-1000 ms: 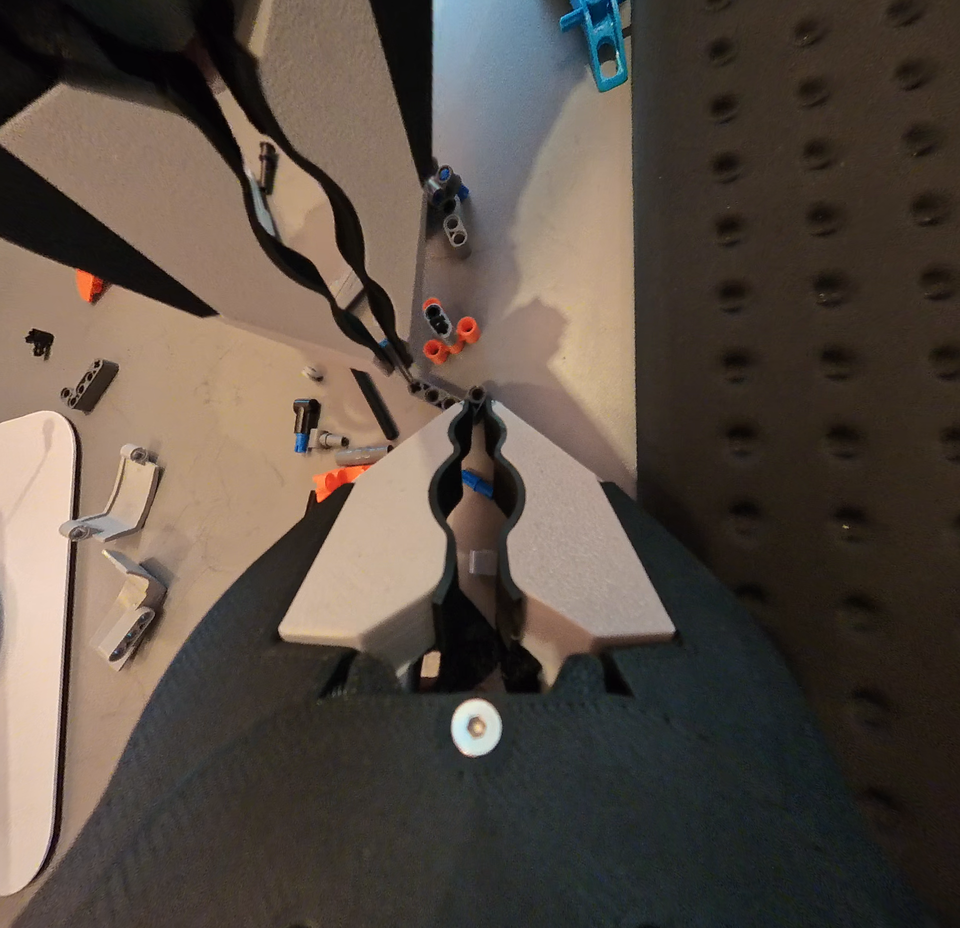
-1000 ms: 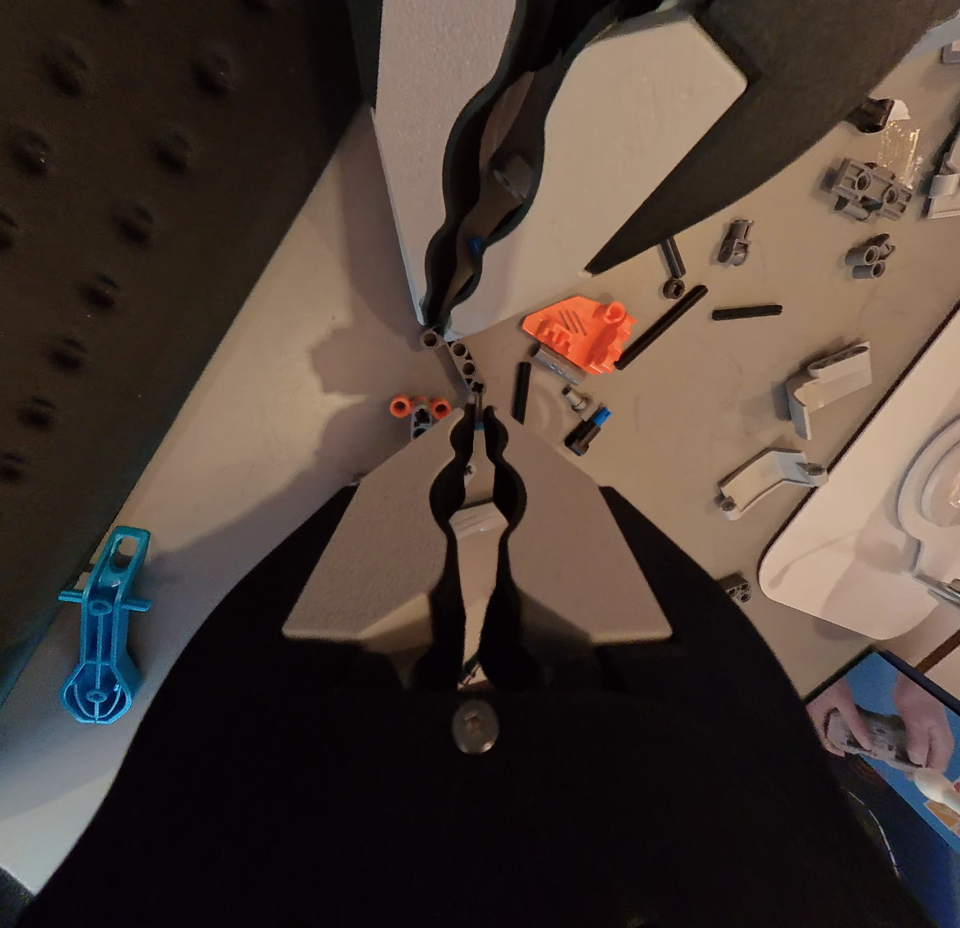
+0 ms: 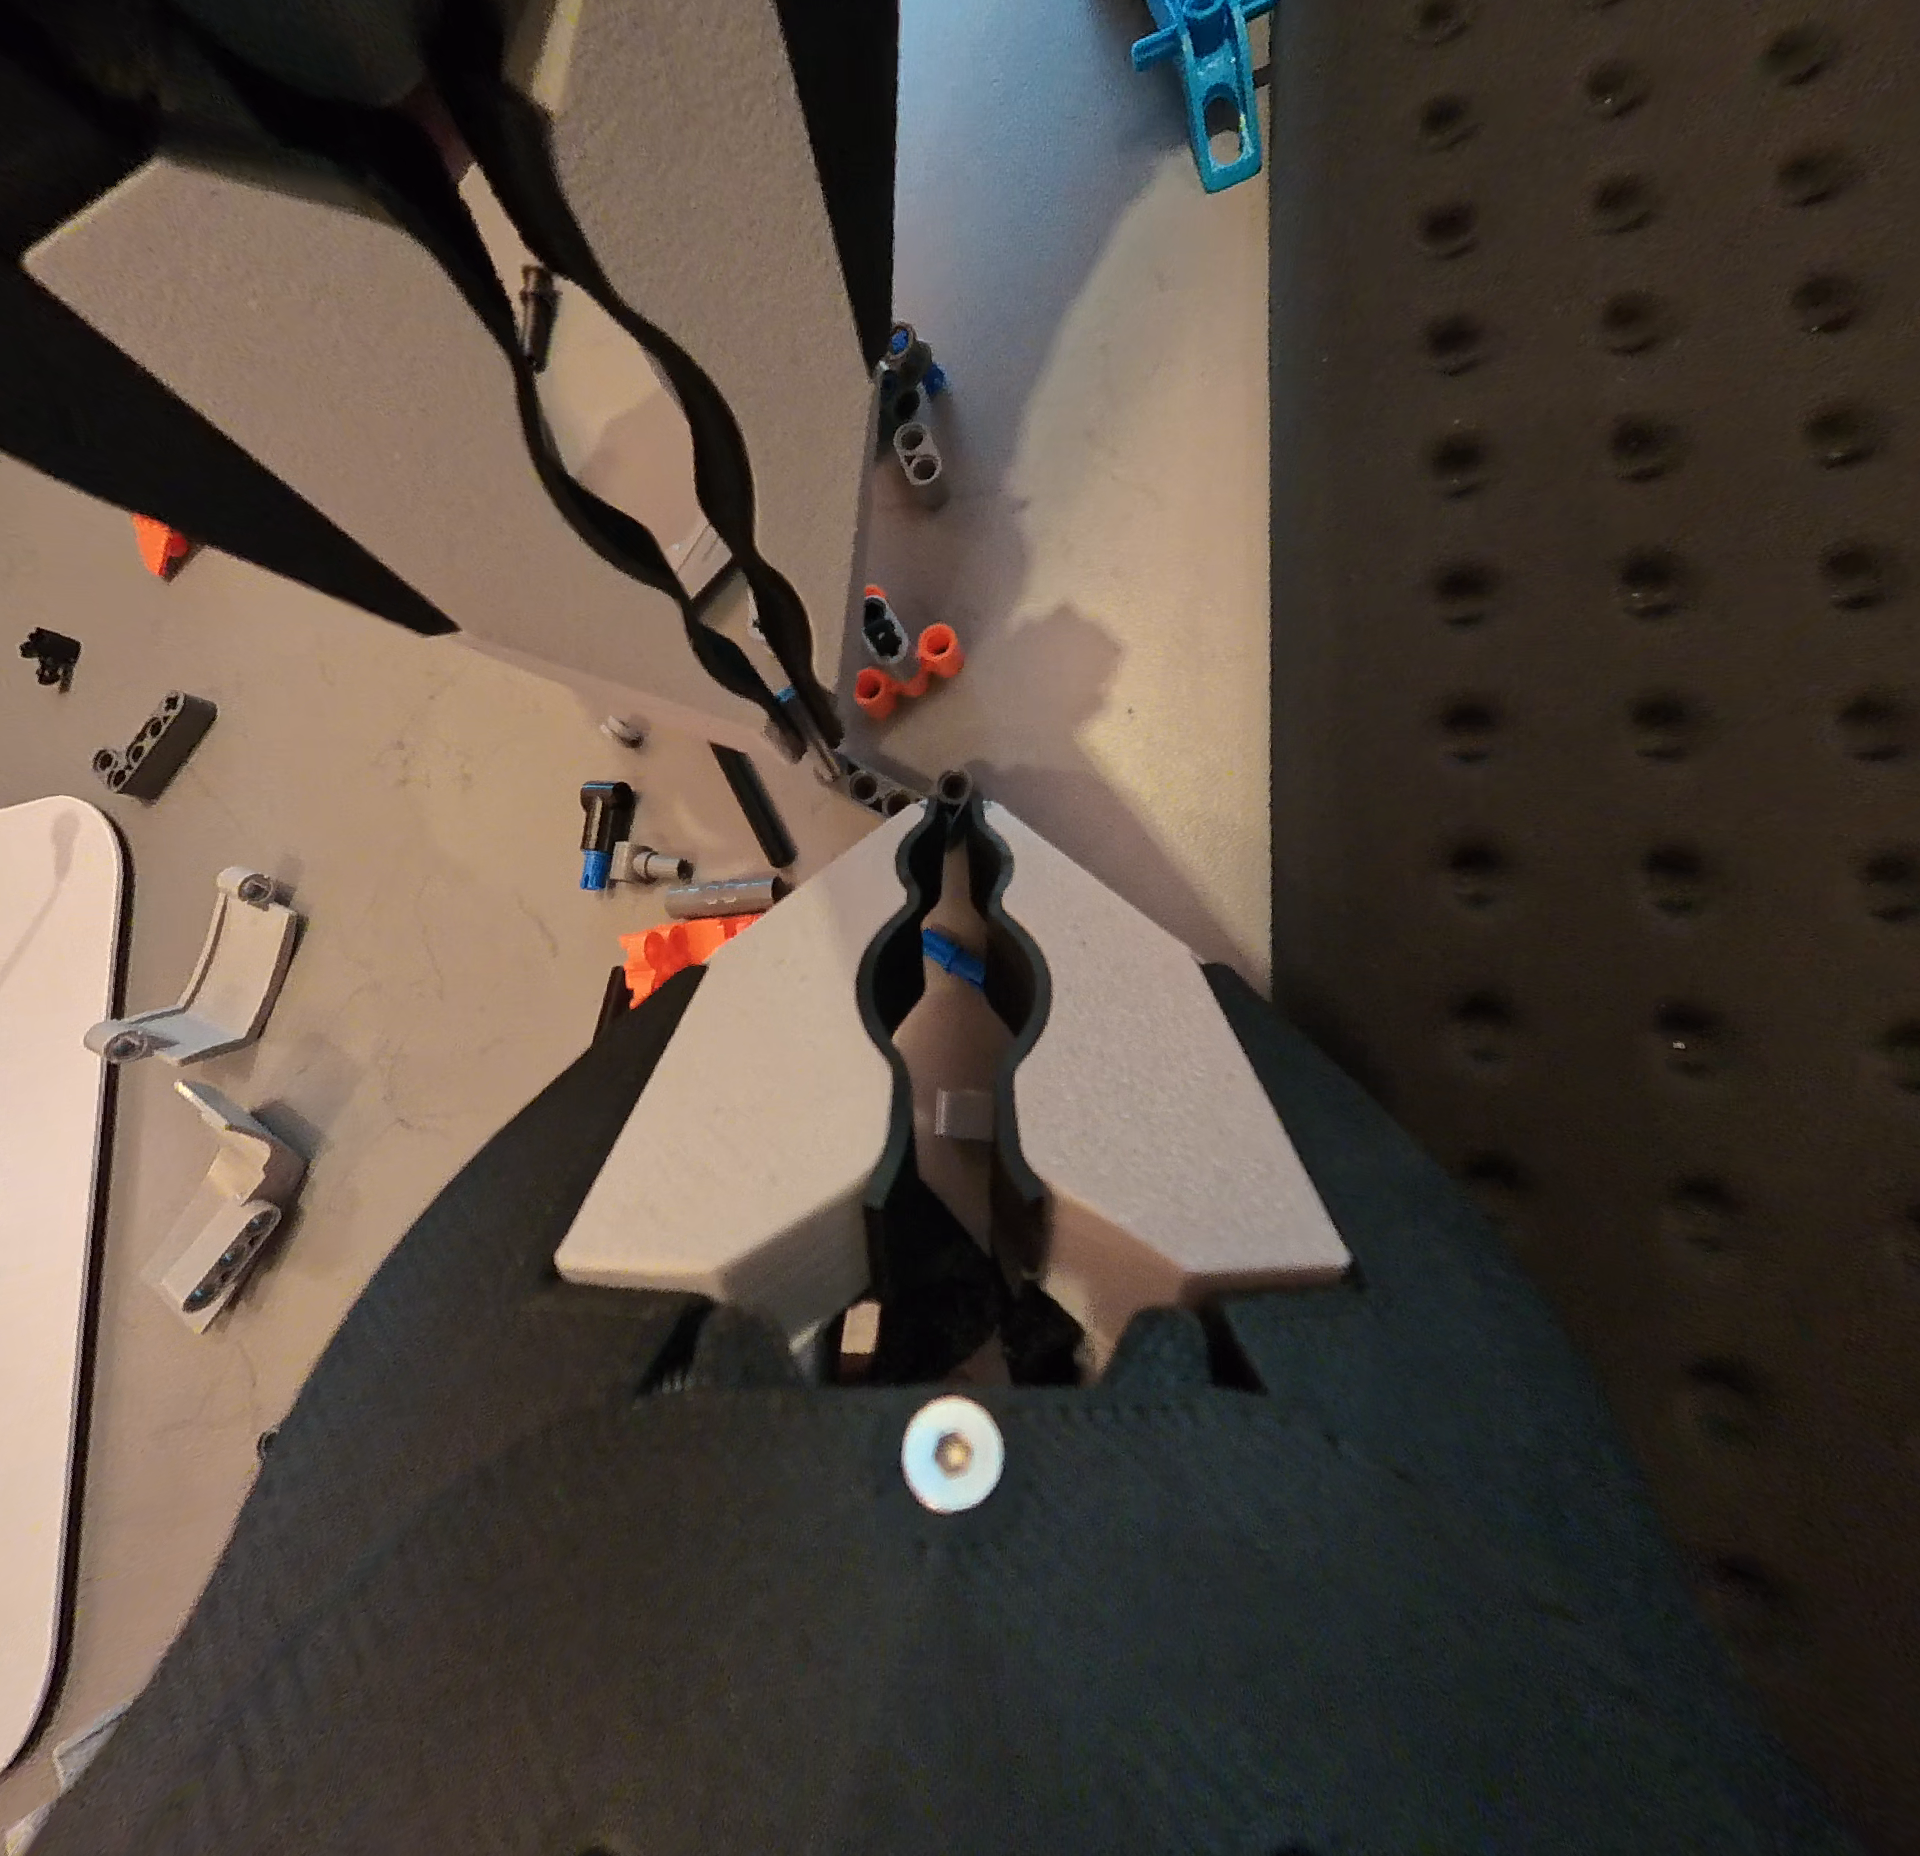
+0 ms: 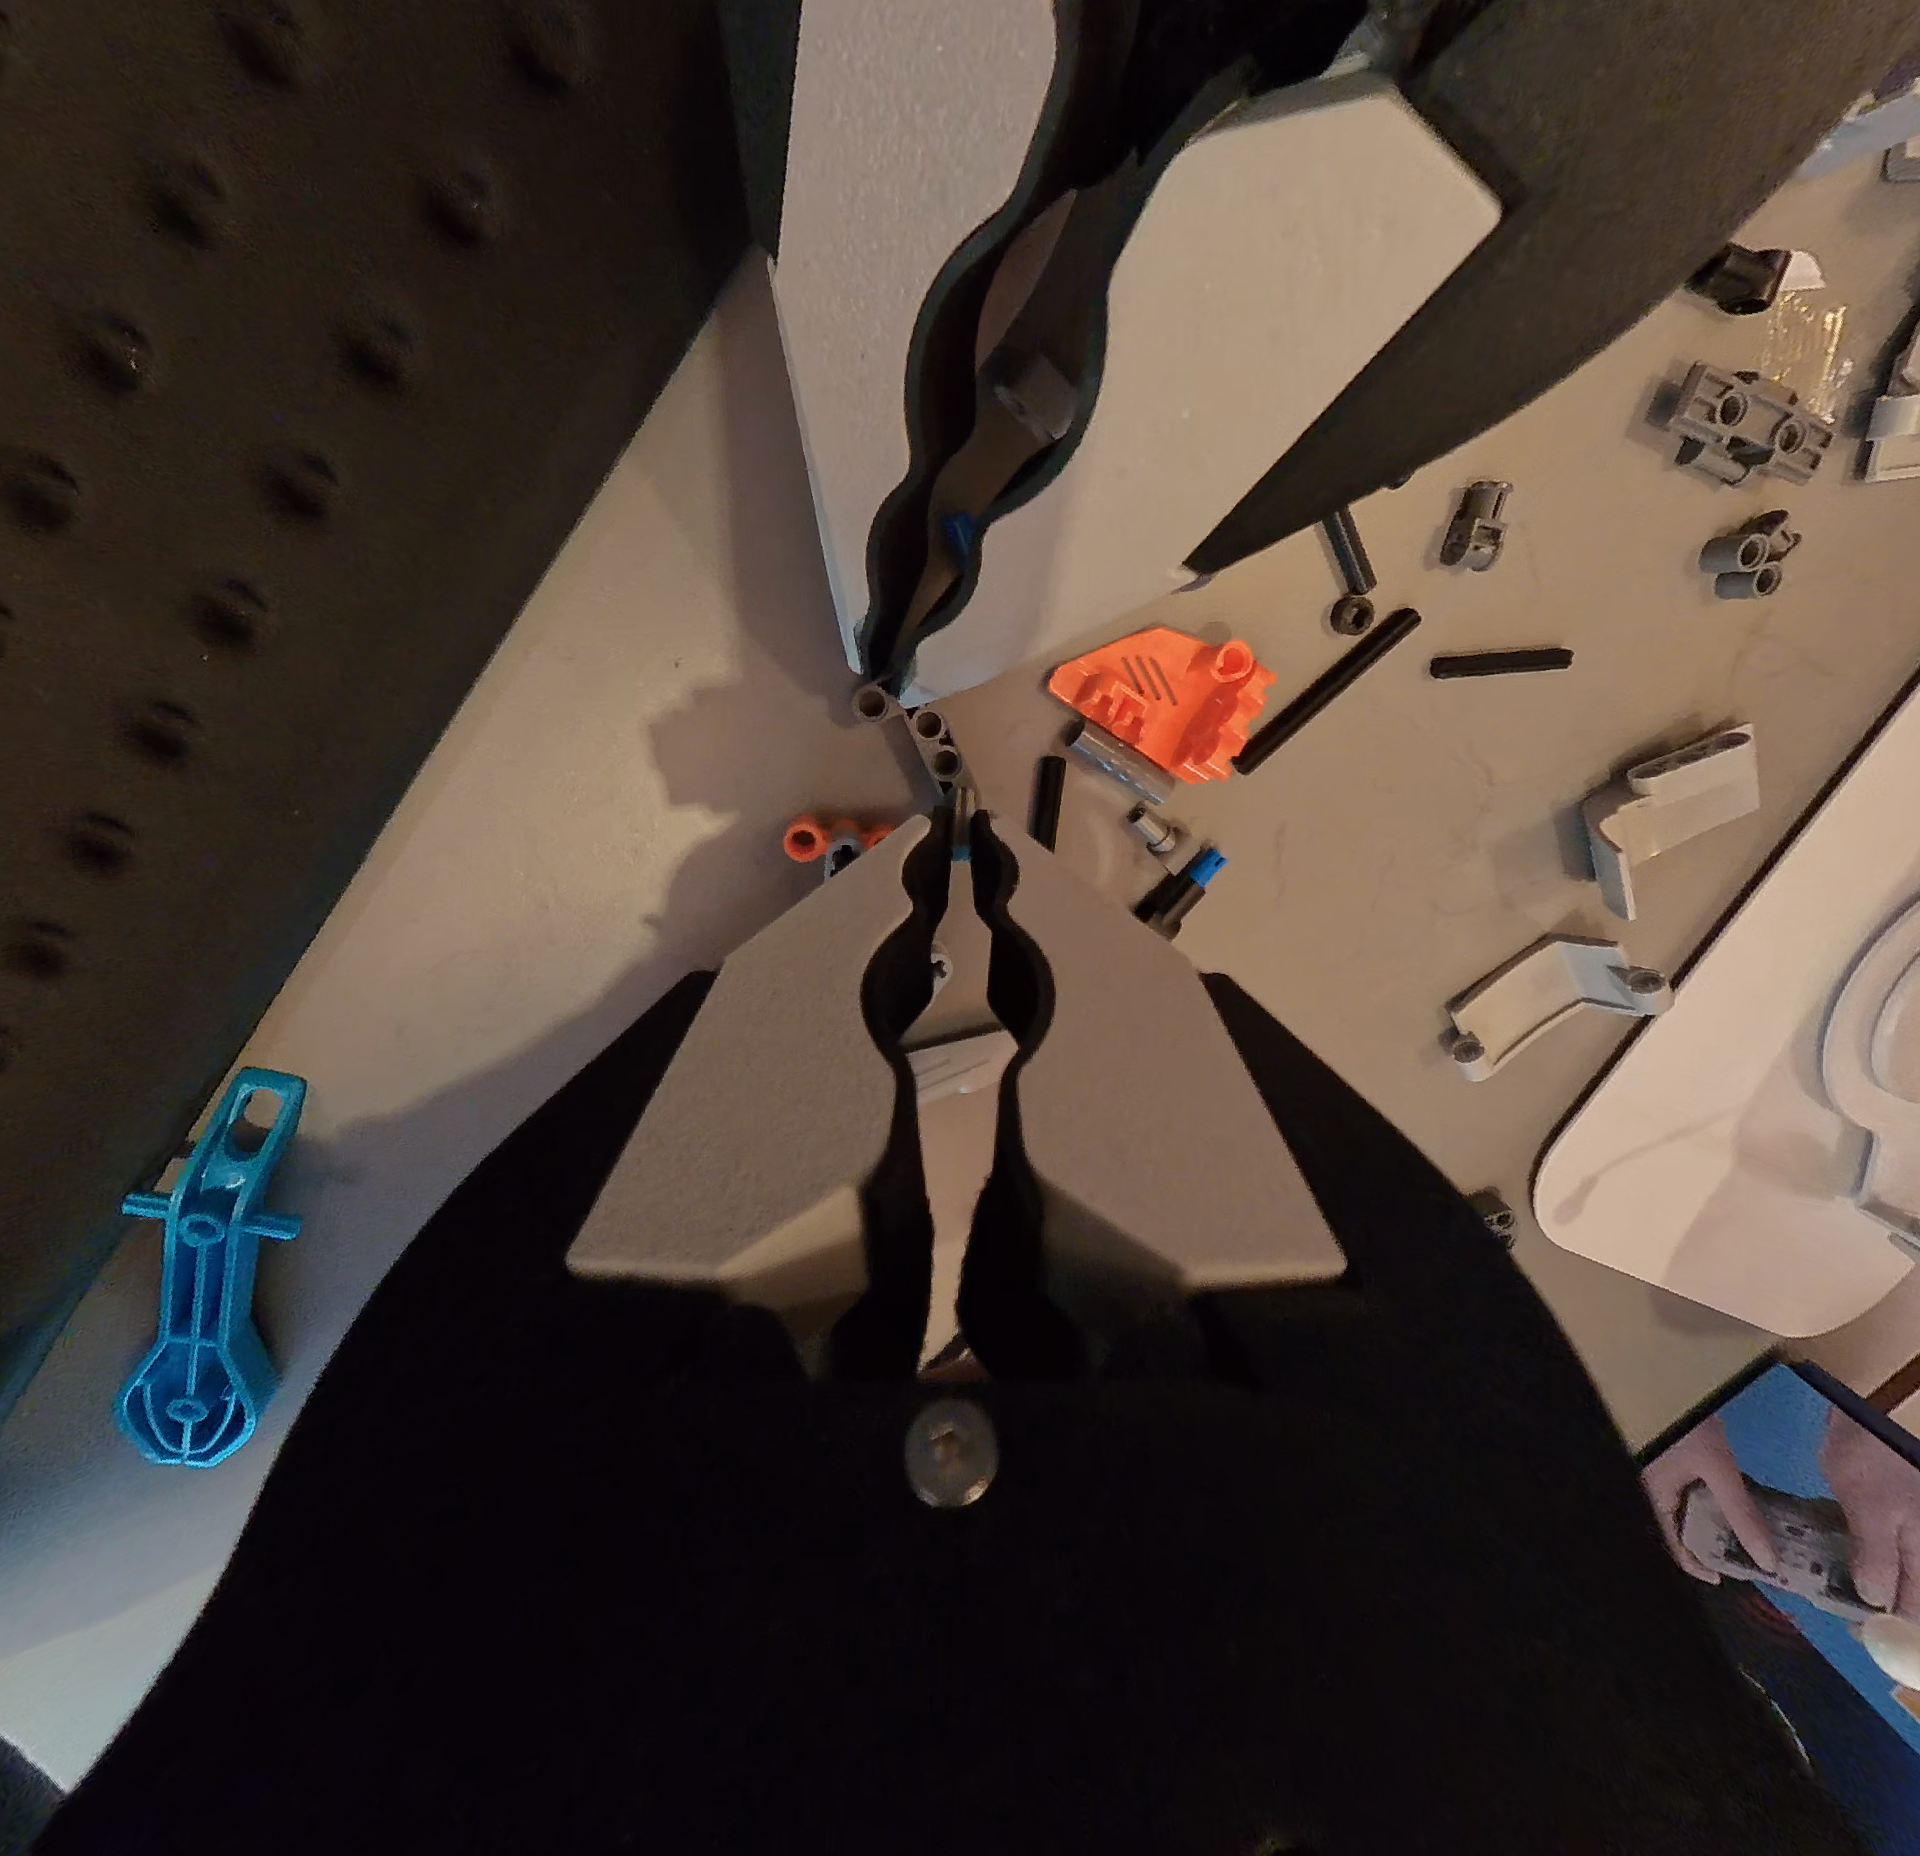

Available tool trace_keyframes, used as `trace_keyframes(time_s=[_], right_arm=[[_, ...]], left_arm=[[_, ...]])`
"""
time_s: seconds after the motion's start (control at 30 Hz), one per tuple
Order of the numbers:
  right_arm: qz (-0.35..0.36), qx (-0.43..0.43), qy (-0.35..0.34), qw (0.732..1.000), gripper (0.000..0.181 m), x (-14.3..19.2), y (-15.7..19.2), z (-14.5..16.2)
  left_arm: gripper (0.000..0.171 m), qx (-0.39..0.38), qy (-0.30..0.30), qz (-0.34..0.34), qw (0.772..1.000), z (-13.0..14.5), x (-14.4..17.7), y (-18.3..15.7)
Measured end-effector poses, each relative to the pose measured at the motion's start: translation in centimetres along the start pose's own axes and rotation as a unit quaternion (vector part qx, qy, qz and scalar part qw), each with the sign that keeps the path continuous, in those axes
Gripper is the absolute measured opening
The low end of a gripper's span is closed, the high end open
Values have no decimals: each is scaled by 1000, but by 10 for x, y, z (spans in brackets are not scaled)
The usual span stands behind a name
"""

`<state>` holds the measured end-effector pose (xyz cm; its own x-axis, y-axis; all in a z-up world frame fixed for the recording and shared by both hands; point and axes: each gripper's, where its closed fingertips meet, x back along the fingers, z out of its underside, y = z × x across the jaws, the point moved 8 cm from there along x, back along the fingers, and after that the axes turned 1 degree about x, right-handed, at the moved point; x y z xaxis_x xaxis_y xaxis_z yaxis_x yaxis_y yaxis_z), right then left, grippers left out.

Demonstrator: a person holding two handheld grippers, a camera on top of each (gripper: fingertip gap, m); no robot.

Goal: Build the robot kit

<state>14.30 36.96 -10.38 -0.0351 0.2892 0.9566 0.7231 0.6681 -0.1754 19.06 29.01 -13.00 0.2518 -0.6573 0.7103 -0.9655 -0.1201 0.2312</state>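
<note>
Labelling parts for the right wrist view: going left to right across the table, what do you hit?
Blue tool → small orange connector → grey holed beam held between both gripper tips → orange panel → long black axle → grey curved panels → white tray.

A hobby or lab workbench set up for building-toy assembly. The grey tabletop [image 4: 1403, 871] is strewn with small plastic construction pieces: an orange panel [image 4: 1158, 710] near centre, black axles [image 4: 1501, 663] toward 2 o'clock, grey angled panels [image 4: 1662, 809] at 3 o'clock, and a blue lever-shaped part [image 4: 208, 1287] at 8 o'clock. A dark dimpled foam wall [image 3: 1610, 767] borders the table, and a printed booklet [image 4: 1787, 1557] lies at 4 o'clock beside a white tray [image 4: 1662, 1183].
</note>
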Motion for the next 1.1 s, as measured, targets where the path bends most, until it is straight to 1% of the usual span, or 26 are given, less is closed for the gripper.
trace_keyframes(time_s=[0.27, 0.5, 0.87, 1.1], right_arm=[[2, -1, 5, 1000, 1, 0, 1, -2], [-1, 16, 4, 1000, 1, 0, 1, -4], [-4, 36, 14, 999, 1, -1, 3, -7], [0, 57, 30, 998, 1, -2, 4, -10]], left_arm=[[15, 15, 4, 5, 1000, 6, 7, 0], [8, 15, 10, -8, 1000, 7, 7, 3], [9, 15, 15, -21, 1000, 10, 7, 9], [9, 27, 6, -13, 1000, 11, 7, 11]])
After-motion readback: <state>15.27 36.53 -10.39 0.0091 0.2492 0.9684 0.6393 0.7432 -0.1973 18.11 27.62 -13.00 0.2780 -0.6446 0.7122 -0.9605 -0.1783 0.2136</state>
